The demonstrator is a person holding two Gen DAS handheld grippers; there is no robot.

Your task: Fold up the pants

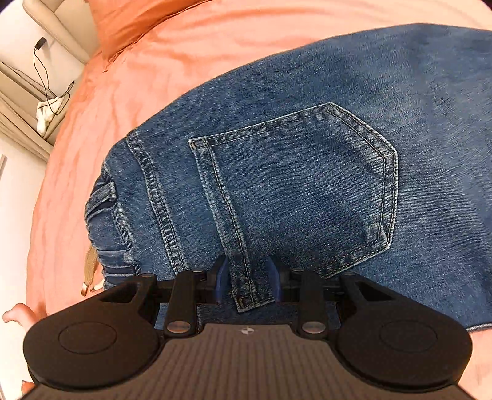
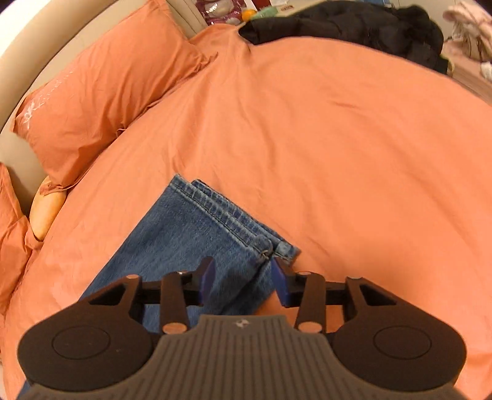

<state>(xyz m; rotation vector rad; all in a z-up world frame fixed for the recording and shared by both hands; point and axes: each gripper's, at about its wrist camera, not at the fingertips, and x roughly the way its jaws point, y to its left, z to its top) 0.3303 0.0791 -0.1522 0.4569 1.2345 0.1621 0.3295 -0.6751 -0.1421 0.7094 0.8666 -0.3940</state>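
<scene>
Blue denim pants (image 1: 307,172) lie flat on an orange bed, back pocket (image 1: 301,187) facing up, waistband at the left. My left gripper (image 1: 249,283) is over the near edge by the pocket's corner, jaws apart with denim between the blue pads. In the right wrist view the stacked leg hems (image 2: 221,212) lie on the bedcover. My right gripper (image 2: 243,283) is open over the leg's near corner, denim between its fingers.
Orange bedcover (image 2: 338,138) spreads wide to the right and far side. Orange pillows (image 2: 101,92) sit at the headboard, dark clothing (image 2: 353,24) at the far edge. A cable and white item (image 1: 46,107) lie beside the bed on the left.
</scene>
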